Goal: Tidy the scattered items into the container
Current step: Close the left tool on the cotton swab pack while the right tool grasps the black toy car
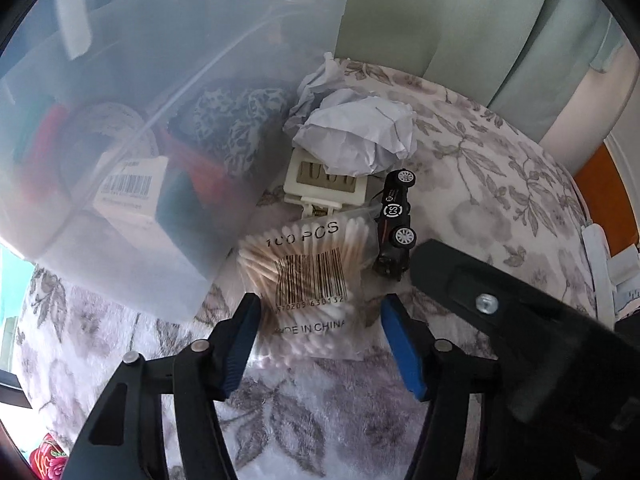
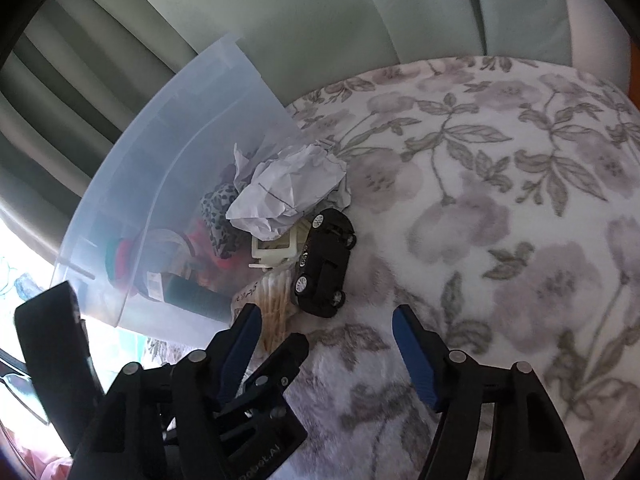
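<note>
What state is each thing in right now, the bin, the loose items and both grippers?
Clear bin: lidless, holding clutter.
Cotton swab bag: flat, between open left gripper pads.
Toy car: on its side.
Paper: crumpled.
Right gripper: open, empty.

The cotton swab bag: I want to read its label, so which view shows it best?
The left wrist view. There the cotton swab bag lies flat between the open left gripper fingers, print and barcode facing the camera. The right wrist view shows only a sliver of it beside the toy car, partly hidden by a finger.
</note>
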Action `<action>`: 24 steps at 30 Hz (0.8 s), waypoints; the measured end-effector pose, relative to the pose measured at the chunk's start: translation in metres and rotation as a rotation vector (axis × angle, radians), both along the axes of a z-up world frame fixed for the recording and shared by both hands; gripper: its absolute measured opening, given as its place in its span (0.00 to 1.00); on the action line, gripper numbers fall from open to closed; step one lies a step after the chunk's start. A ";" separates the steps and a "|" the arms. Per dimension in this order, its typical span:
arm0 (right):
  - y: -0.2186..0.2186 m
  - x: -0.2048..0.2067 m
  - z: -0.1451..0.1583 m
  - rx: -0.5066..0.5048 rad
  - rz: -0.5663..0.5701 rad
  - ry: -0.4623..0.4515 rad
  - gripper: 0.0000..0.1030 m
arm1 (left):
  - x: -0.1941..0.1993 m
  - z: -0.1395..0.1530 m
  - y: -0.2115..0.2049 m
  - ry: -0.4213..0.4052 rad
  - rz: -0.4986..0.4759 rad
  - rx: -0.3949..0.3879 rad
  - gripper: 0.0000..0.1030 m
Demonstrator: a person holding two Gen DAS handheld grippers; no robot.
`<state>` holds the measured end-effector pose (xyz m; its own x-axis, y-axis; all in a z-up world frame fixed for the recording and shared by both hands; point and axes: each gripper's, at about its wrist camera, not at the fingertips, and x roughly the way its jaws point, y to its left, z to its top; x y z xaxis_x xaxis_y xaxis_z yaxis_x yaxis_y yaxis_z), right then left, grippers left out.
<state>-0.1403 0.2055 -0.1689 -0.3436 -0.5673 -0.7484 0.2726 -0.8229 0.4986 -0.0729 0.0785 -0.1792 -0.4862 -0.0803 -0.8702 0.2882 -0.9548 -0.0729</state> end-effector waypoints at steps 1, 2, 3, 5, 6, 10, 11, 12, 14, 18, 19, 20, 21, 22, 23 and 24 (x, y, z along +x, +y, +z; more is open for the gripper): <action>-0.001 -0.002 -0.002 -0.003 0.003 -0.005 0.68 | 0.000 0.000 -0.001 0.003 0.001 -0.005 0.59; -0.003 -0.004 -0.004 -0.006 0.006 -0.009 0.67 | 0.000 -0.001 -0.001 0.005 0.003 -0.011 0.58; -0.004 -0.006 -0.006 -0.009 0.009 -0.013 0.67 | -0.001 -0.001 -0.001 0.008 0.006 -0.018 0.56; -0.007 -0.010 -0.010 -0.014 0.014 -0.019 0.64 | 0.000 -0.001 -0.002 0.013 0.004 -0.025 0.55; -0.008 -0.012 -0.012 -0.015 0.016 -0.023 0.63 | -0.001 -0.002 -0.003 0.015 0.003 -0.028 0.54; -0.011 -0.019 -0.019 -0.022 0.016 -0.034 0.57 | -0.002 -0.002 -0.003 0.028 -0.005 -0.045 0.50; -0.011 -0.020 -0.020 -0.025 0.016 -0.035 0.56 | -0.002 -0.002 -0.003 0.030 -0.007 -0.047 0.50; -0.011 -0.022 -0.021 -0.028 0.015 -0.036 0.55 | -0.003 -0.002 -0.002 0.032 -0.009 -0.051 0.50; -0.011 -0.024 -0.022 -0.030 0.010 -0.034 0.50 | -0.004 -0.003 -0.002 0.036 -0.012 -0.054 0.49; -0.010 -0.030 -0.025 -0.045 -0.002 -0.041 0.46 | -0.006 -0.004 -0.002 0.039 -0.018 -0.067 0.49; -0.010 -0.031 -0.026 -0.045 -0.004 -0.042 0.46 | -0.007 -0.004 -0.002 0.037 -0.017 -0.068 0.49; -0.010 -0.032 -0.027 -0.046 -0.007 -0.043 0.46 | -0.008 -0.005 -0.002 0.036 -0.016 -0.070 0.49; -0.010 -0.032 -0.027 -0.045 -0.004 -0.042 0.46 | -0.009 -0.006 -0.002 0.037 -0.014 -0.077 0.50; -0.010 -0.033 -0.028 -0.043 -0.001 -0.040 0.46 | -0.010 -0.007 -0.001 0.033 -0.016 -0.084 0.52; -0.010 -0.034 -0.028 -0.041 0.001 -0.039 0.46 | -0.011 -0.007 -0.001 0.029 -0.016 -0.087 0.52; -0.010 -0.034 -0.029 -0.040 0.002 -0.039 0.46 | -0.011 -0.008 -0.001 0.028 -0.014 -0.089 0.53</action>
